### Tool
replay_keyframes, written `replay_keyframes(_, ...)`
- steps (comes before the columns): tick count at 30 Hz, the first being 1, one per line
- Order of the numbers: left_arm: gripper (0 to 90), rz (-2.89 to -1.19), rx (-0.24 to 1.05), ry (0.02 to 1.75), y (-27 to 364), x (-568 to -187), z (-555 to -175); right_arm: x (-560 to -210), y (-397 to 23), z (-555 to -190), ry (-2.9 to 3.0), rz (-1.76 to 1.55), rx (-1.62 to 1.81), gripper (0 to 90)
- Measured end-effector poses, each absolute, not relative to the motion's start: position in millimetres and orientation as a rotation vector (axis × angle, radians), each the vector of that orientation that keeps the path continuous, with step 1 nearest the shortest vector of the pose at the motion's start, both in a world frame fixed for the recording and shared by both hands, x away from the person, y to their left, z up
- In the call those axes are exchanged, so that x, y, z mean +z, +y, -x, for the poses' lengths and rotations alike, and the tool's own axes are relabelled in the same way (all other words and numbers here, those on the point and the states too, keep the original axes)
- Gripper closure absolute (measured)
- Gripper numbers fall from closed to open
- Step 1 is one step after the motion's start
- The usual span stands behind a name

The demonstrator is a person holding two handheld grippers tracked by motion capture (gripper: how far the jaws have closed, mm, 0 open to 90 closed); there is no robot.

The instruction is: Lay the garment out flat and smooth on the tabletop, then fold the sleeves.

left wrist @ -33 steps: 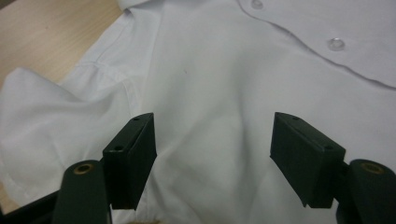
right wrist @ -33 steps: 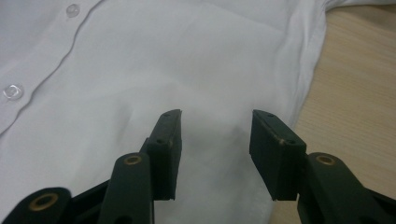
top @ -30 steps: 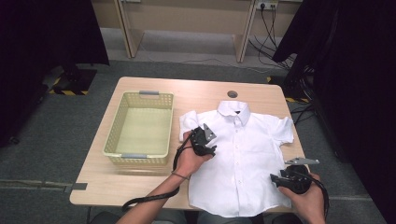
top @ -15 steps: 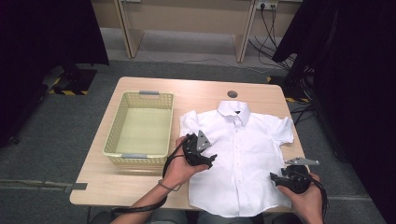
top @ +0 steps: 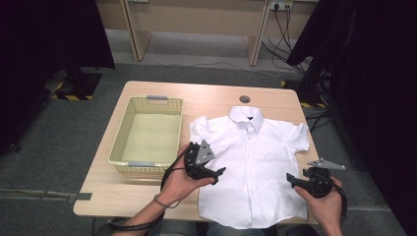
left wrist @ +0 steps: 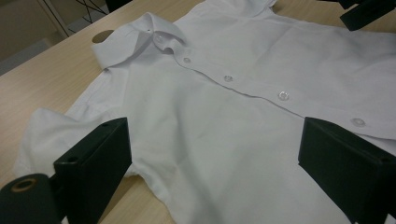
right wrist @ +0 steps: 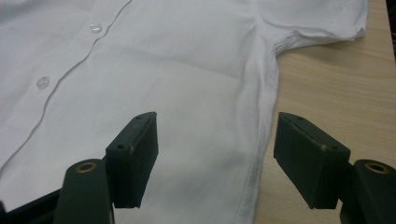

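A white short-sleeved button shirt point(top: 251, 157) lies flat, front up, collar away from me, on the wooden table point(top: 206, 98). My left gripper point(top: 217, 174) hovers over the shirt's left side edge and points right across the cloth. Its jaws have just been opening and now stand wide in the left gripper view point(left wrist: 222, 172), with the shirt point(left wrist: 224, 107) below them and nothing pressed between them. My right gripper point(top: 294, 181) is at the shirt's lower right edge. Its jaws point(right wrist: 222, 158) have also just been opening and straddle the side seam point(right wrist: 261, 121) without pinching it.
An empty yellow plastic basket point(top: 123, 129) stands on the left half of the table. A round cable hole point(top: 244, 99) sits behind the collar. Bare wood point(right wrist: 336, 93) lies right of the shirt. Dark curtains and desk legs stand beyond the table.
My left hand has drawn back from the left sleeve toward the near edge and lifted off the cloth, jaws spreading. The right gripper stays in place with its jaws wider.
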State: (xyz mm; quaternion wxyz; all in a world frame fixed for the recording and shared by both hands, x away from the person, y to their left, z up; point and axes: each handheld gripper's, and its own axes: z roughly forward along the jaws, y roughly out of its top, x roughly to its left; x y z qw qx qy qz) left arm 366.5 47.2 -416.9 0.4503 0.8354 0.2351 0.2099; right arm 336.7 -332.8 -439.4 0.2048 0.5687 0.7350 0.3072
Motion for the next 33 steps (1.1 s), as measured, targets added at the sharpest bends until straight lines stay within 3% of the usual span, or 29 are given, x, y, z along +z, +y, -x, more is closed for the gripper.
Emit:
replay_keyframes(17, 9.5, -1.983, 0.554, 0.534, 78.3, -418.7, -344.4, -426.9, -341.8, -344.4, 1.997, -1.598, 0.87, 26.9)
replay_keyframes(33, 10.2, -1.894, 0.565, 0.518, 104.7, -446.9, -300.8, -409.3, -346.3, -381.9, 1.969, -1.572, 0.839, 25.5)
